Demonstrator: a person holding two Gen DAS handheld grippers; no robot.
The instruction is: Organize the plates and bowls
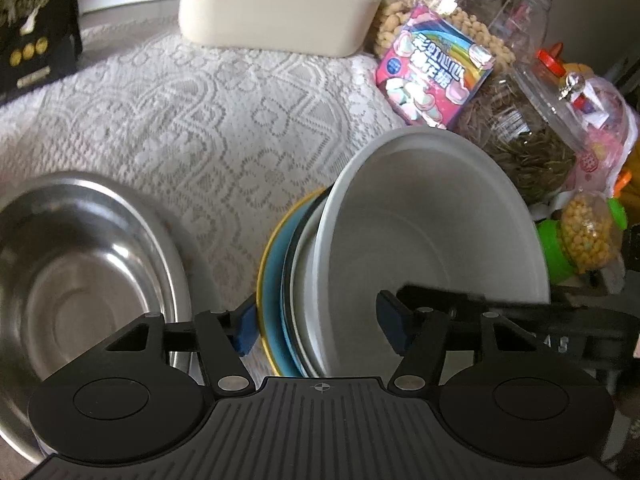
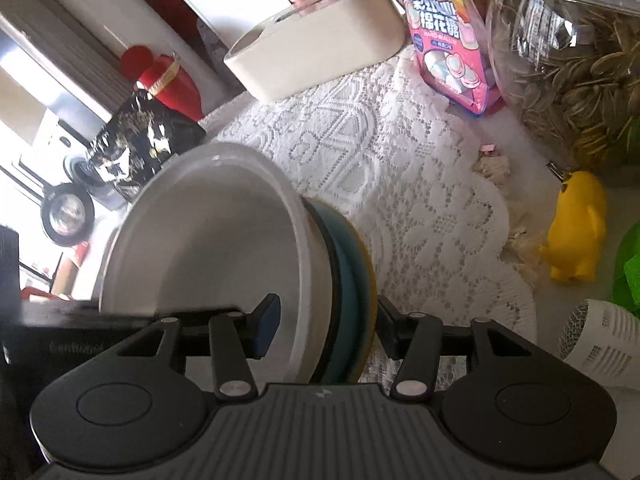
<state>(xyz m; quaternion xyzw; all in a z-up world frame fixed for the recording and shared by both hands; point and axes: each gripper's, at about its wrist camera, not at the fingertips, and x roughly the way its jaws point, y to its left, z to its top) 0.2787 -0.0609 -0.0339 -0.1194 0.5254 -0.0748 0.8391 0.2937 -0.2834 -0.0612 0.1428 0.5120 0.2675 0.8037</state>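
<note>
Only left view: steel bowl (image 1: pixel 80 280), right view: yellow duck (image 2: pixel 576 228)

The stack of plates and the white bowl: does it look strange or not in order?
Yes. The white bowl and the plates stand on edge, tilted, clamped by the right gripper, not flat on the lace tablecloth.

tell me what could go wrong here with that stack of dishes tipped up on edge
1. Only the right hand-held gripper clamps the dish stack; the left hand-held gripper is open around it, so the tilted stack may swing or slide out.
2. The white bowl leans loosely on the plates and could drop onto the lace cloth.
3. The steel bowl sits close beside; a falling dish could strike it.
</note>
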